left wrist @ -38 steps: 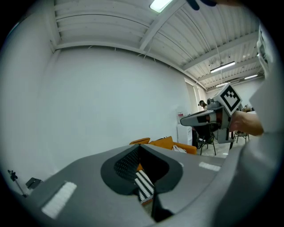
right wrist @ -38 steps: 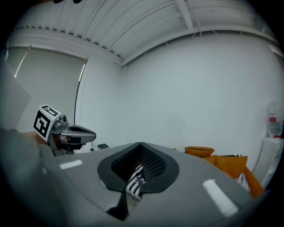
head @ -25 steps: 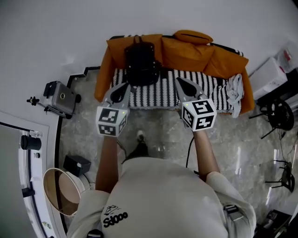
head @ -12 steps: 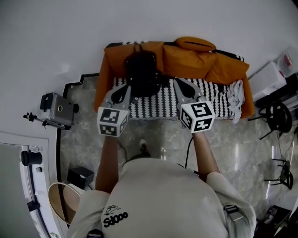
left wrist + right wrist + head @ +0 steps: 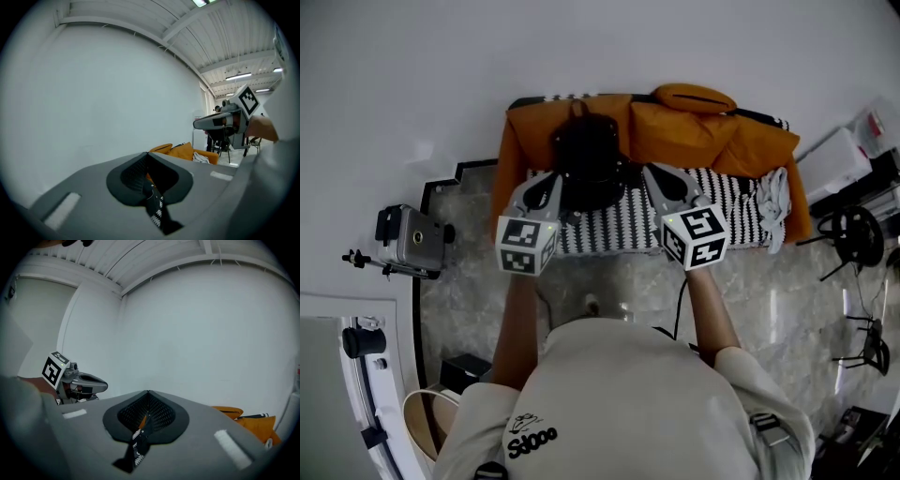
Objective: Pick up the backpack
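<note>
The black backpack (image 5: 589, 150) stands upright on the left part of an orange sofa (image 5: 712, 127), which has a black-and-white striped cover (image 5: 628, 220). My left gripper (image 5: 554, 177) is shut and empty, its tip over the seat at the backpack's lower left edge. The right gripper (image 5: 650, 170) is also shut and empty, a little to the right of the backpack. In the left gripper view the closed jaws (image 5: 148, 160) hide the backpack; the right gripper (image 5: 219, 122) shows beyond. In the right gripper view the jaws (image 5: 148, 395) point at the white wall.
A grey cloth (image 5: 773, 199) lies on the sofa's right end. A camera on a tripod (image 5: 411, 239) stands on the floor at the left. A white box (image 5: 841, 155) and black stands (image 5: 853, 234) are at the right. A round basket (image 5: 424, 424) sits lower left.
Both grippers have moved forward toward the sofa together with the person. Their tips now reach over the seat beside the backpack. Both stayed shut.
</note>
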Action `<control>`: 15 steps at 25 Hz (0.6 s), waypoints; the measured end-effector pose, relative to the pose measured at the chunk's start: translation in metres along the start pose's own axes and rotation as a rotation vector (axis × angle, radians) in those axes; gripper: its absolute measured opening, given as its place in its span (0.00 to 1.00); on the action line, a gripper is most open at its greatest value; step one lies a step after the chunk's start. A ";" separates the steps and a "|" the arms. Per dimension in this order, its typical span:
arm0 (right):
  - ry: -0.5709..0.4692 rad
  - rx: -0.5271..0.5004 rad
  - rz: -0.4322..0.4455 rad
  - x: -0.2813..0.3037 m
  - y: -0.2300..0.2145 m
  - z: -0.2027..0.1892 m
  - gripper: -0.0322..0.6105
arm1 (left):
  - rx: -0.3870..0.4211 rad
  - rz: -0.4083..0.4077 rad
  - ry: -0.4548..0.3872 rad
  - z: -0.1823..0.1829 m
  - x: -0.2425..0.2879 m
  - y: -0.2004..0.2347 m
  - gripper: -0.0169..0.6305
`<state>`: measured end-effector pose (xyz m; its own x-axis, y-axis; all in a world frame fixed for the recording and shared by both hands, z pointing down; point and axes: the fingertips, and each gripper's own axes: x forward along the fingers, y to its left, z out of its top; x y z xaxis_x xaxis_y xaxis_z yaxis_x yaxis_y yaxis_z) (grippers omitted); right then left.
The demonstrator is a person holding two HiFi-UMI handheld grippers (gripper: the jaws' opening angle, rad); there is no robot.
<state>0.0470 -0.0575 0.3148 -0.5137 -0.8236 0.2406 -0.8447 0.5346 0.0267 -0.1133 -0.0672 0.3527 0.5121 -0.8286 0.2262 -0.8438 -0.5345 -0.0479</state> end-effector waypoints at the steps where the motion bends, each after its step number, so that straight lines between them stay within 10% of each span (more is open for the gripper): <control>1: 0.002 0.000 0.005 0.005 0.001 0.001 0.05 | 0.000 -0.005 -0.001 0.000 0.004 0.004 0.04; 15: 0.027 0.026 0.013 0.054 0.009 0.004 0.05 | -0.022 -0.046 0.018 -0.012 0.029 0.048 0.04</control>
<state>0.0111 -0.0976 0.3237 -0.5208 -0.8110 0.2666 -0.8416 0.5401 -0.0015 -0.1409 -0.1146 0.3686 0.5475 -0.8001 0.2452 -0.8230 -0.5679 -0.0153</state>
